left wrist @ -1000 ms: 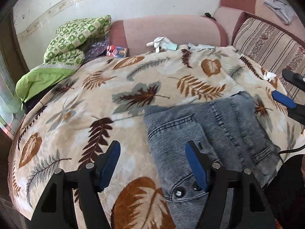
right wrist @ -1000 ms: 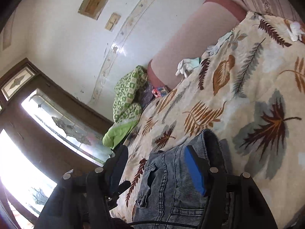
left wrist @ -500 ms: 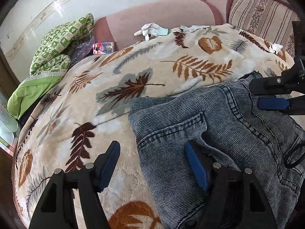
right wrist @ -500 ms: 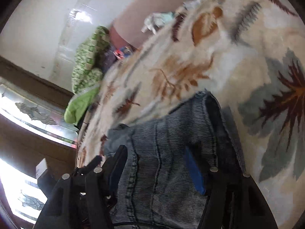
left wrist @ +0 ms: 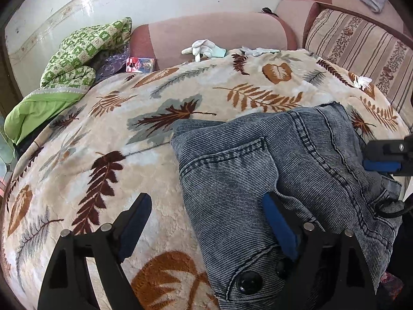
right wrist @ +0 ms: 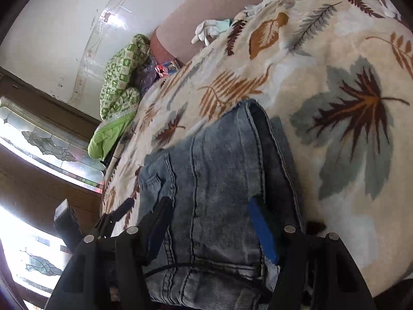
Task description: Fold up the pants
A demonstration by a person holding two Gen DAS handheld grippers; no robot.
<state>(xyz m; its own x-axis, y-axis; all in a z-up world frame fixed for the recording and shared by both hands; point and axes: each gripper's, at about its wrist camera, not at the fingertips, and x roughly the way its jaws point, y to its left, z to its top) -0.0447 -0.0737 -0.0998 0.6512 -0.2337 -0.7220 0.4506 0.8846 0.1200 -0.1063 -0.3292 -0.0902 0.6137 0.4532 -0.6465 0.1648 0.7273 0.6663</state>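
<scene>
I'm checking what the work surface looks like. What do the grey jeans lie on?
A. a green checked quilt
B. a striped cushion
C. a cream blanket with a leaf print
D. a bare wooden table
C: the grey jeans rest on the cream leaf-print blanket.

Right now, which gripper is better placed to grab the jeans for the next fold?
Right, I'd judge. The right gripper straddles the folded jeans with denim between both fingers. The left gripper, whose jaws have just been opening, has one finger over the blanket and only the other on denim.
</scene>
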